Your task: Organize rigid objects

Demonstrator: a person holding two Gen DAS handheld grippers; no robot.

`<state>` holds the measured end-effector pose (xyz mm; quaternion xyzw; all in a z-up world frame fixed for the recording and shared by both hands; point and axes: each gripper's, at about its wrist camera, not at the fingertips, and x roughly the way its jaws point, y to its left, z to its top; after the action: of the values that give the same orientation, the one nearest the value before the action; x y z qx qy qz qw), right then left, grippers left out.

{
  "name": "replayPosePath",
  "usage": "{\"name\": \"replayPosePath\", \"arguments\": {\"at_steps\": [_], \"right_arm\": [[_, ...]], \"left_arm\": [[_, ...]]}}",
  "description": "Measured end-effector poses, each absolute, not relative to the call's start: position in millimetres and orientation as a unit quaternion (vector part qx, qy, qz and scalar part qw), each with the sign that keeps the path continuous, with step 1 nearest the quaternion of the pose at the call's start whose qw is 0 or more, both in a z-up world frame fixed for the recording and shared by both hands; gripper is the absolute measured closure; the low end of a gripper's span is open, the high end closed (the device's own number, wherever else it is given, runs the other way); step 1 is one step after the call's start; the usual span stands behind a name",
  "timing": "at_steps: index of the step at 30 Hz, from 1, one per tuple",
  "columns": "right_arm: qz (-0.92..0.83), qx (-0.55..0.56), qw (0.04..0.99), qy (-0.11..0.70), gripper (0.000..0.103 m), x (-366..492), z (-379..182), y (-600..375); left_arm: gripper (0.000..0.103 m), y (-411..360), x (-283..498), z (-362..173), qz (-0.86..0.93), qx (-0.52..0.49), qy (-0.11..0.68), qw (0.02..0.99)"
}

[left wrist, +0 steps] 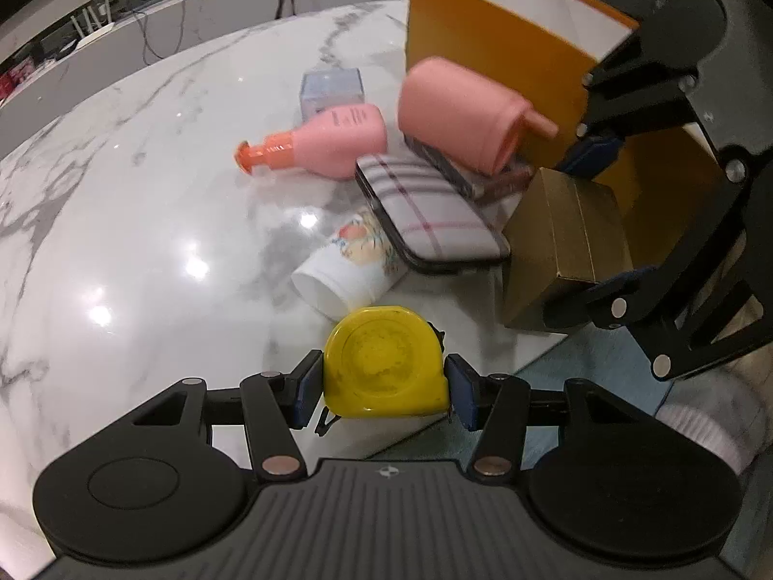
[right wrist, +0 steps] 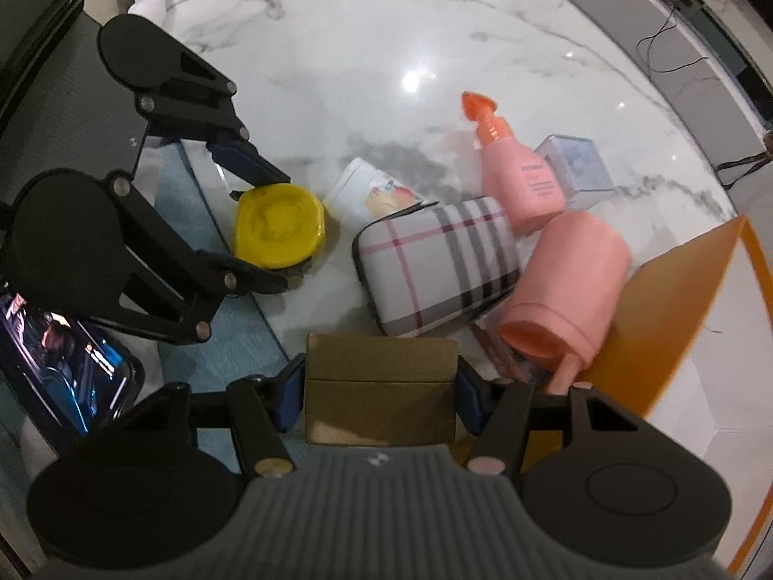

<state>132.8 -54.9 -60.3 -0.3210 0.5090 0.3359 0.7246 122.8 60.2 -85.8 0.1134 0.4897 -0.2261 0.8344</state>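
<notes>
Left tool point(left wrist: 384, 389) clamps yellow tape measure point(left wrist: 384, 362) at worktop point(left wrist: 145, 193) edge; right tool point(right wrist: 379, 389) grips gold box point(right wrist: 381, 386). Risk: box clips plaid case point(right wrist: 435, 266), toppling pink jug point(right wrist: 565, 290).

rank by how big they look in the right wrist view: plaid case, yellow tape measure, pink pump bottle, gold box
1. plaid case
2. gold box, close behind, though nearness to the camera inflates it
3. and 4. yellow tape measure and pink pump bottle look about alike; not ranked
</notes>
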Motion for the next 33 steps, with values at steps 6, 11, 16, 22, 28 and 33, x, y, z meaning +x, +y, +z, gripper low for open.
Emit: {"name": "replayPosePath", "arguments": {"at_steps": [6, 11, 16, 22, 28, 33], "right_arm": [[0.331, -0.317, 0.745, 0.485, 0.044, 132, -37, -60], [0.326, -0.313, 0.766, 0.458, 0.044, 129, -7, -69], [0.308, -0.311, 0.787, 0.434, 0.044, 126, 23, -89], [0.275, -0.306, 0.807, 0.423, 0.044, 129, 51, -128], [0.243, -0.309, 0.808, 0.439, 0.044, 131, 50, -168], [0.229, -0.297, 0.801, 0.466, 0.044, 136, 36, -200]], "left_arm": [[0.041, 61, 124, -57, -0.230, 0.082, 0.468, 0.849], [0.041, 59, 125, -22, -0.240, 0.063, 0.440, 0.863], [0.041, 49, 129, 7, -0.256, 0.052, 0.416, 0.871], [0.041, 19, 130, 27, -0.285, 0.071, 0.395, 0.871], [0.041, -20, 133, 38, -0.314, 0.091, 0.384, 0.863], [0.041, -53, 136, 39, -0.336, 0.113, 0.385, 0.852]]}}
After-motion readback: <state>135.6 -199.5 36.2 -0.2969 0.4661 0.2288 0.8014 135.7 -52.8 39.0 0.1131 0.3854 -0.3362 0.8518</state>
